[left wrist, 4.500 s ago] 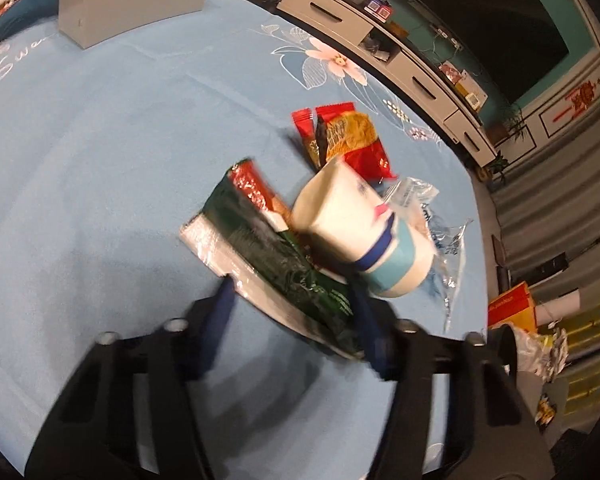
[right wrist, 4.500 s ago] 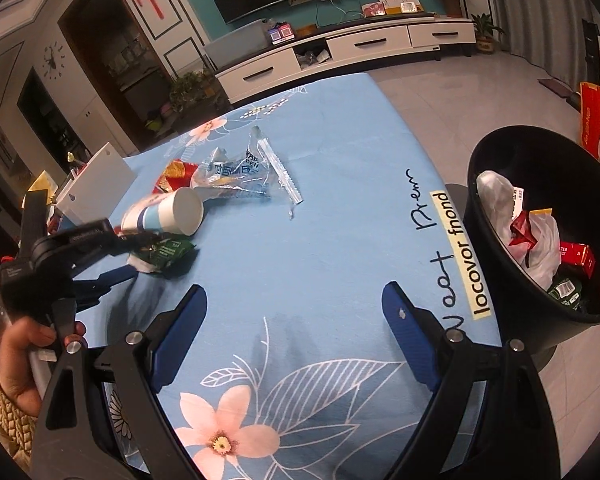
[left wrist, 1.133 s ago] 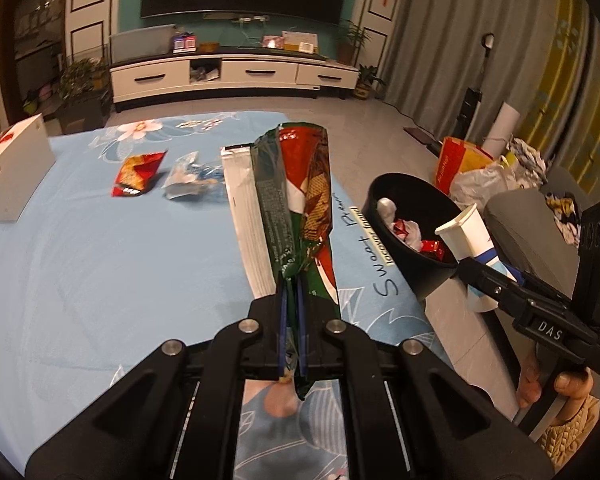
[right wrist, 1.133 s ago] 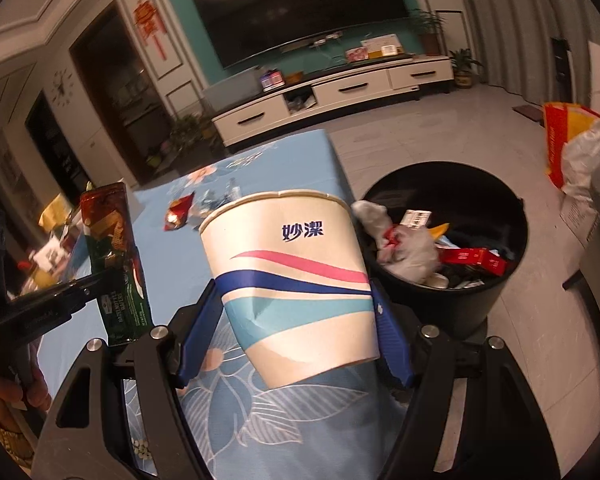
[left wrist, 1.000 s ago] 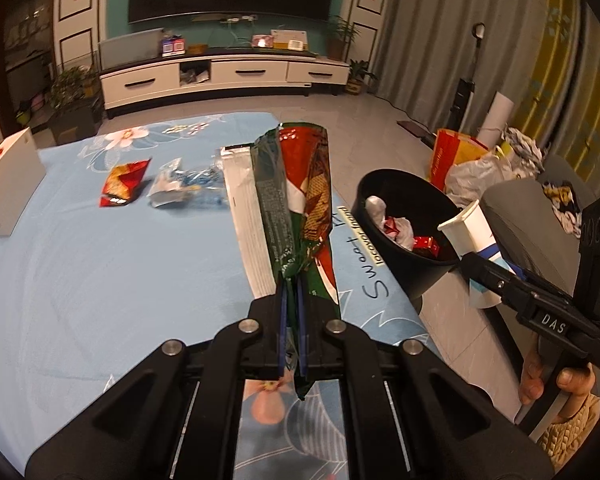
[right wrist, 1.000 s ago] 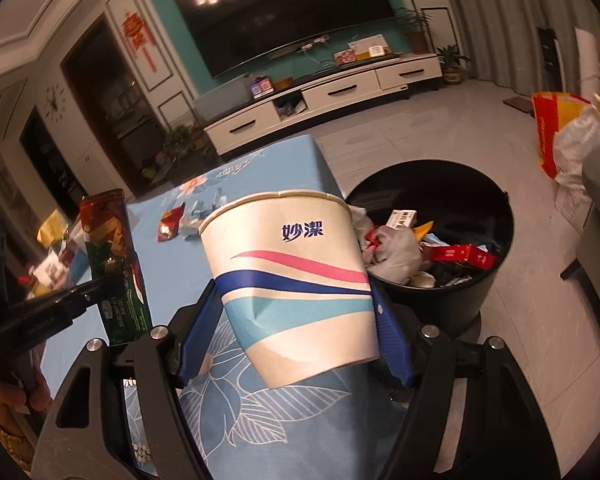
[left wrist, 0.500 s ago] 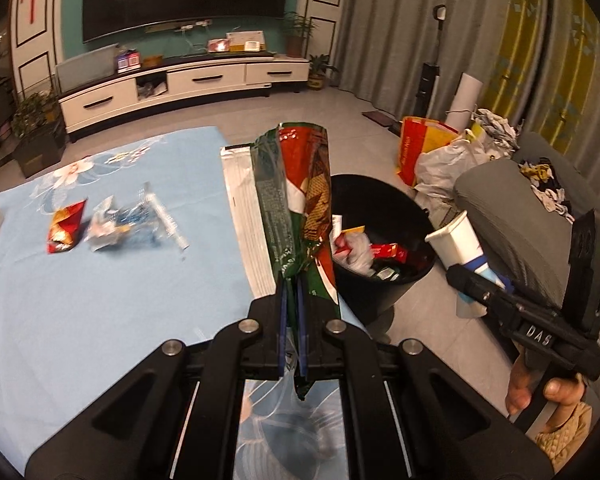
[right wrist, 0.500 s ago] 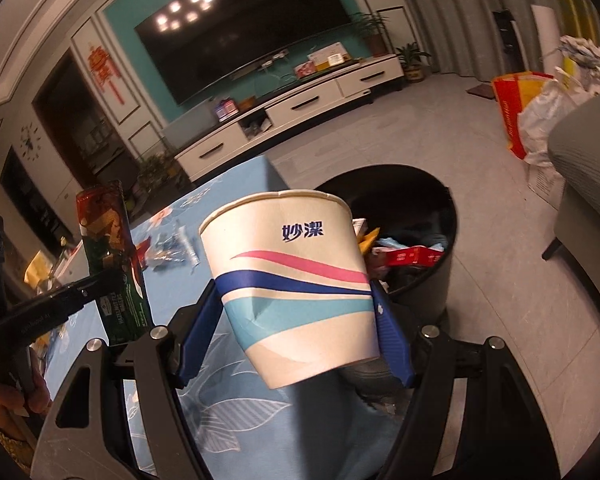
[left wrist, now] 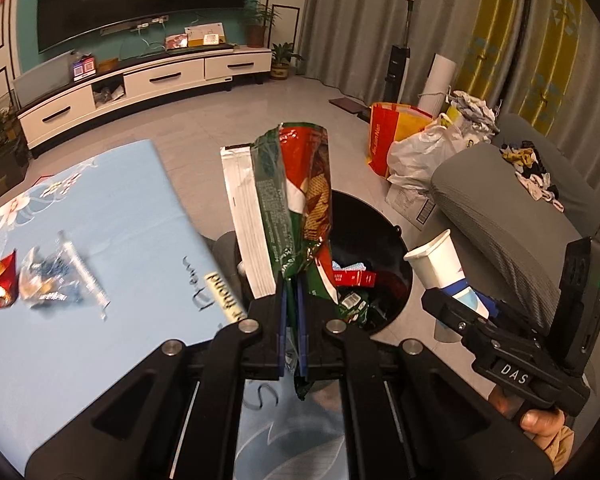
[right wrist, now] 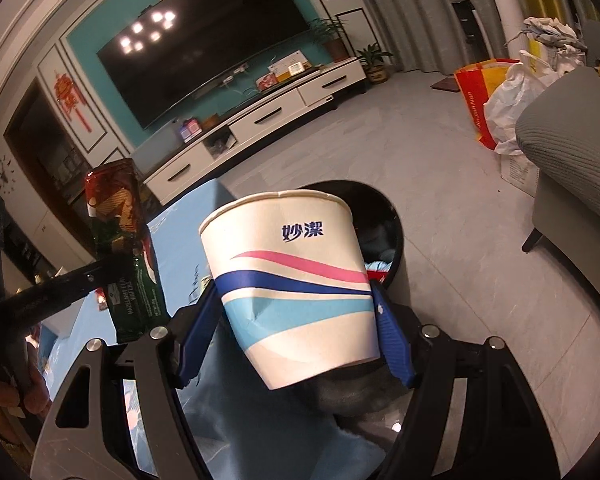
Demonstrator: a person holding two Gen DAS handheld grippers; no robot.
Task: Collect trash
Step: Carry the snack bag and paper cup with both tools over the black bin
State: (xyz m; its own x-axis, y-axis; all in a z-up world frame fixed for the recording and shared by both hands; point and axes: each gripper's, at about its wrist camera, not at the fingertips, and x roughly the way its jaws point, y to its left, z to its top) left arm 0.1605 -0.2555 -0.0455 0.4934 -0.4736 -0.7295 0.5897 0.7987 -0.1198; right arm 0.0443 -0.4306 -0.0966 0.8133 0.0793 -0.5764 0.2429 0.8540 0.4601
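A: Left tool (left wrist: 292, 320) status?
B: Clenched on the wrapper (left wrist: 296, 216), which stands upright in front of the bin (left wrist: 396, 248).
A: Right tool (right wrist: 296, 328)?
B: Clamped on the cup (right wrist: 292, 280), rim up, near the bin's rim.
A: Farther out?
B: More wrappers (left wrist: 48, 280) lie on the desk (left wrist: 112, 216).

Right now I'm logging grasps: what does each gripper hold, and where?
Left gripper pinches the green wafer wrapper at its lower end. Right gripper squeezes the paper cup around its lower sides.
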